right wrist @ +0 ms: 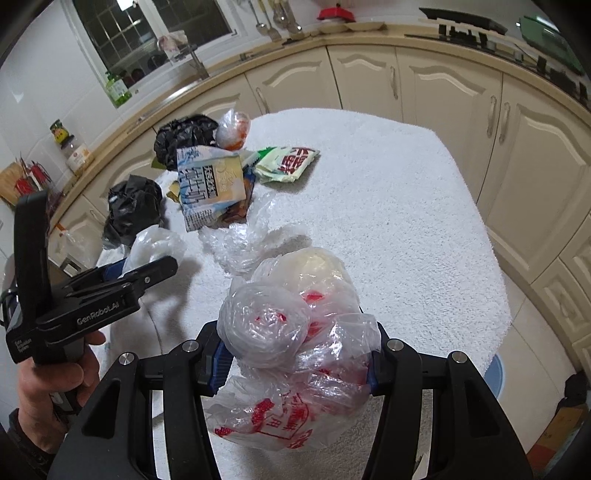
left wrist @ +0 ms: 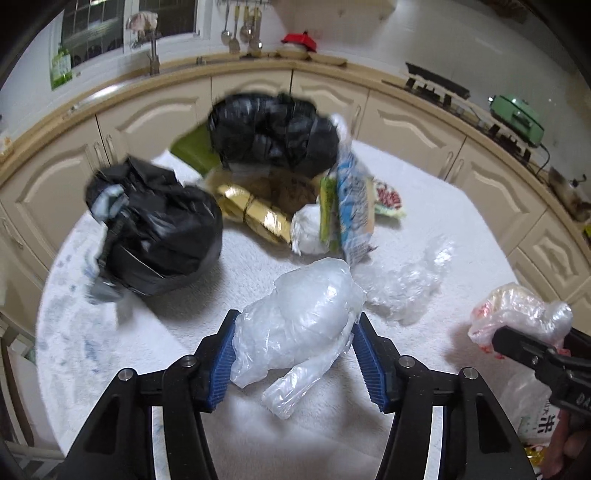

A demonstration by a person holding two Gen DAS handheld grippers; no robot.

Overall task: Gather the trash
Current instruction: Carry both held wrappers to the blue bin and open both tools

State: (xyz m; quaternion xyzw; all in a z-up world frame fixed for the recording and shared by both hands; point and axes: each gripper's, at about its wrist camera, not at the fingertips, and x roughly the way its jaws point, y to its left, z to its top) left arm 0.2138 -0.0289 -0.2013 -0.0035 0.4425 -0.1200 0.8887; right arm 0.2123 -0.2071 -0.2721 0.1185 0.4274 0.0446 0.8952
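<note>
We see cream cabinets (right wrist: 436,81) curving round, ladles (left wrist: 236,33) hanging, a green bottle (right wrist: 118,88) by the dark window (right wrist: 147,29).

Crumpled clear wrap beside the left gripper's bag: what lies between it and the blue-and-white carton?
Nothing: in the left wrist view only bare white towel separates the clear wrap from the blue-and-white carton.

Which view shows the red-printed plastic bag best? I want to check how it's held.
The right wrist view: the red-printed plastic bag fills the foreground, bunched between the right gripper's blue pads, red lettering plain. The left wrist view shows it only small at the right edge, partly hidden behind that gripper.
</note>
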